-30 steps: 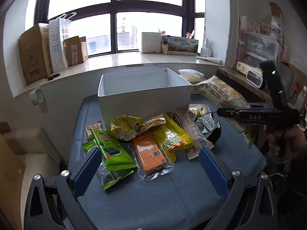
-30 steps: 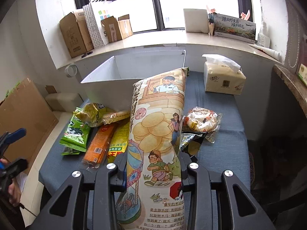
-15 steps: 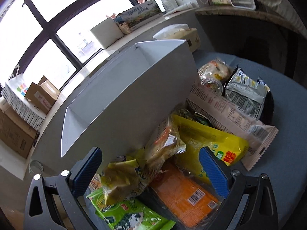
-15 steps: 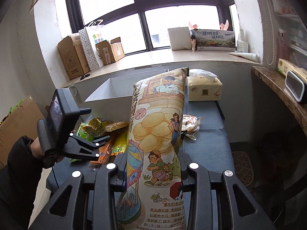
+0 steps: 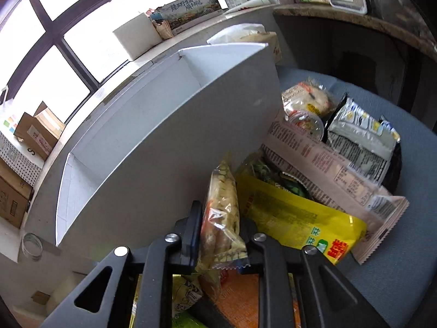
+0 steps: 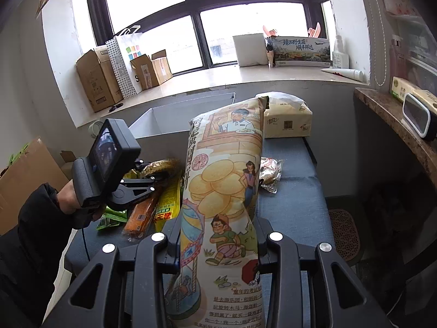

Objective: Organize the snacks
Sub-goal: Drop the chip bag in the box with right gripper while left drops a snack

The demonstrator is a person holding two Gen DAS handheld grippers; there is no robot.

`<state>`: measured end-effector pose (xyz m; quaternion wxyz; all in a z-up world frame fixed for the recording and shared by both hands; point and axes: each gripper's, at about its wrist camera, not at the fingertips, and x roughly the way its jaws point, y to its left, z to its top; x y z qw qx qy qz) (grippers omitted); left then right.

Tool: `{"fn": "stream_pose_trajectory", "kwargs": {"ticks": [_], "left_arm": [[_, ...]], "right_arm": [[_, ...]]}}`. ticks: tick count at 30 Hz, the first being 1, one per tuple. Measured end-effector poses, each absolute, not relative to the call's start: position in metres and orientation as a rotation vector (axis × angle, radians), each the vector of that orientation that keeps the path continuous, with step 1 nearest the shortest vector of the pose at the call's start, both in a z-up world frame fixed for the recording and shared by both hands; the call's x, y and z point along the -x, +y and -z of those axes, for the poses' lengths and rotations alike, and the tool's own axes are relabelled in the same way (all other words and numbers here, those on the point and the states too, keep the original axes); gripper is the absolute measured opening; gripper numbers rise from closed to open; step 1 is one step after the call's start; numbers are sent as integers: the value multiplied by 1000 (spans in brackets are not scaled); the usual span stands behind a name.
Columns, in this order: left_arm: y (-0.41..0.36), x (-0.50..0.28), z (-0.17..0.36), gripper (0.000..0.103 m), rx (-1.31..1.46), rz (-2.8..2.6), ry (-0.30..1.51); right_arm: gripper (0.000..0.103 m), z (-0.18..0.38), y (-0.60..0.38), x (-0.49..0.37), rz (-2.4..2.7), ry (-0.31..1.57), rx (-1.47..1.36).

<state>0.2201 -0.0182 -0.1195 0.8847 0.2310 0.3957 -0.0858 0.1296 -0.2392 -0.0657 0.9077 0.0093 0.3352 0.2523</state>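
Observation:
My left gripper is shut on a clear yellowish snack bag right in front of the white open box. Around it lie a yellow packet, a long pink packet, an orange packet, a silver-black bag and a round bun pack. My right gripper is shut on a tall potato-chip bag and holds it upright above the blue table. The left gripper also shows in the right wrist view, down among the snacks beside the box.
A tissue pack sits at the table's far right corner. The windowsill behind holds cardboard boxes, a dotted paper bag and a printed carton. A stone ledge runs along the right. A cardboard sheet leans at the left.
My left gripper has moved in close to the pile by the box and shut on the yellowish snack bag. My right gripper still holds the chip bag, and has lifted back a little.

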Motion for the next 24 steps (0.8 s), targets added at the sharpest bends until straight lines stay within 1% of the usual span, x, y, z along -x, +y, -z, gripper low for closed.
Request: {"fn": "stream_pose_trajectory", "kwargs": {"ticks": [1, 8, 11, 14, 18, 21, 24], "left_arm": [[-15, -214, 112, 20, -440, 186, 807], [24, -173, 48, 19, -11, 219, 692], [45, -167, 25, 19, 125, 203, 636], [61, -173, 7, 19, 157, 136, 608], [86, -213, -6, 19, 177, 60, 600], [104, -252, -6, 19, 169, 6, 613], [116, -290, 5, 20, 142, -47, 659]], "right_arm": [[39, 65, -238, -130, -523, 691, -21], [39, 59, -221, -145, -546, 690, -19], [39, 54, -209, -158, -566, 691, -26], [39, 46, -192, -180, -587, 682, -14], [39, 35, -160, -226, -619, 673, -7], [39, 32, -134, -272, -622, 694, -13], [39, 35, -109, -319, -608, 739, -12]]}}
